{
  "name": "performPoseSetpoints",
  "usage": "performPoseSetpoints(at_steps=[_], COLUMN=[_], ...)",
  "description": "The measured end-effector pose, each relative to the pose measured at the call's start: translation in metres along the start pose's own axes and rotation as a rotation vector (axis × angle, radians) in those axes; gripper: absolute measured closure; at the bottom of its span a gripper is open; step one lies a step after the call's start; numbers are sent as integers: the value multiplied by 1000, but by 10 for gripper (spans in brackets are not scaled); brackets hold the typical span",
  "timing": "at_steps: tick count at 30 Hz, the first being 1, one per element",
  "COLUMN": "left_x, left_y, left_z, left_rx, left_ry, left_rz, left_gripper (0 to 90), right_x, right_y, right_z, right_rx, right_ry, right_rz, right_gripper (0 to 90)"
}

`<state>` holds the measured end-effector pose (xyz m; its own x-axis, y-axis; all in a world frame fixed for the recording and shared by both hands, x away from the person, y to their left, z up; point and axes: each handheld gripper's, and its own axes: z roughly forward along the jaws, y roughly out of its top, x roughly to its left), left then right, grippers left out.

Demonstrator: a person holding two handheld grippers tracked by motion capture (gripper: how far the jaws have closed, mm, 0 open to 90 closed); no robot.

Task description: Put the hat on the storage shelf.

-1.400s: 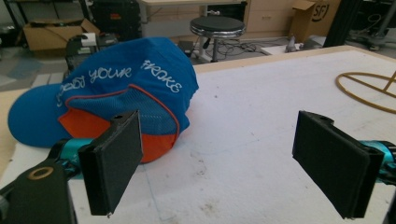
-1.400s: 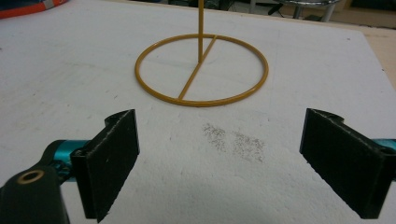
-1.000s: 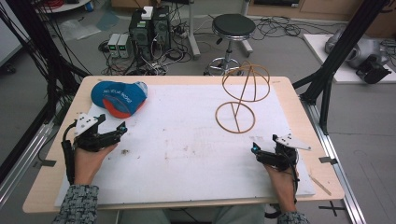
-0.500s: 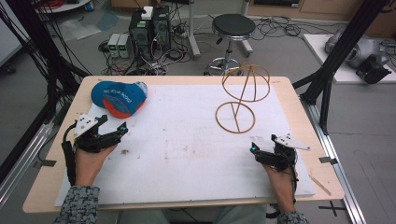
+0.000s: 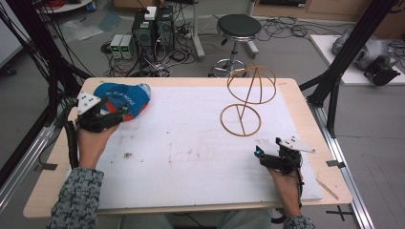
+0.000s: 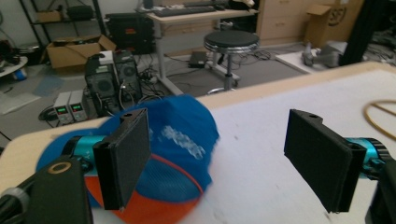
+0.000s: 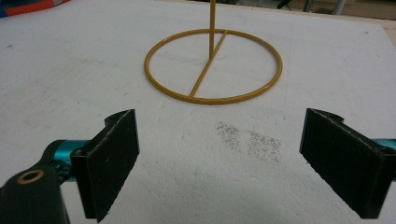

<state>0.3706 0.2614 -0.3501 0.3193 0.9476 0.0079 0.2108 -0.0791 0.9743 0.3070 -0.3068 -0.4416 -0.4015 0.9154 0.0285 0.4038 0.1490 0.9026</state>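
There's white lettering on the blue cap (image 5: 123, 98) but it's too blurry to read in either view; the cap is blue mesh-looking fabric with an orange brim and sits at the far left of the desk (image 5: 191, 81), on the edge of the white foam-looking sheet (image 5: 191, 157) that covers most of the light wood top; that sheet is matte and scuffed, with a few grey smudges and crumbs on it.

The wire stand (image 5: 247, 100) is thin mustard-yellow rod: a flat ring base with a bar across it, an upright stem, and a domed hoop on top; it stands at the far right of the sheet.

The left gripper (image 5: 102, 114) is held low just beside the cap, pointing at it, with the hand wrapped around it from below; its fingers (image 6: 123, 156) are flat black pads spread wide with nothing between them, the cap right ahead.

The right gripper (image 5: 279, 157) rests near the front right of the sheet, well apart from the stand and aimed at its base ring; its fingers (image 7: 112, 161) are also wide apart and empty; both sleeves are speckled grey knit.
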Motion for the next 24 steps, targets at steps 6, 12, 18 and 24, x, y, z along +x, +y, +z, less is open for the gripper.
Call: performPoseSetpoints(at_steps=[6, 12, 18, 24], left_x=[18, 21, 18, 21], left_y=[3, -6, -10, -15], left_z=[32, 63, 88, 99], left_rx=[-6, 16, 52, 88], left_ry=[65, 84, 93, 97], left_rz=[-3, -16, 27, 26], left_gripper=[256, 268, 288, 337], right_x=[0, 0, -1, -1], right_y=[0, 0, 0, 0], right_z=[0, 0, 2, 3], right_rx=[-4, 3, 9, 9], right_ry=[6, 4, 8, 8], right_rz=[6, 10, 7, 2], right_gripper=[109, 109, 109, 109])
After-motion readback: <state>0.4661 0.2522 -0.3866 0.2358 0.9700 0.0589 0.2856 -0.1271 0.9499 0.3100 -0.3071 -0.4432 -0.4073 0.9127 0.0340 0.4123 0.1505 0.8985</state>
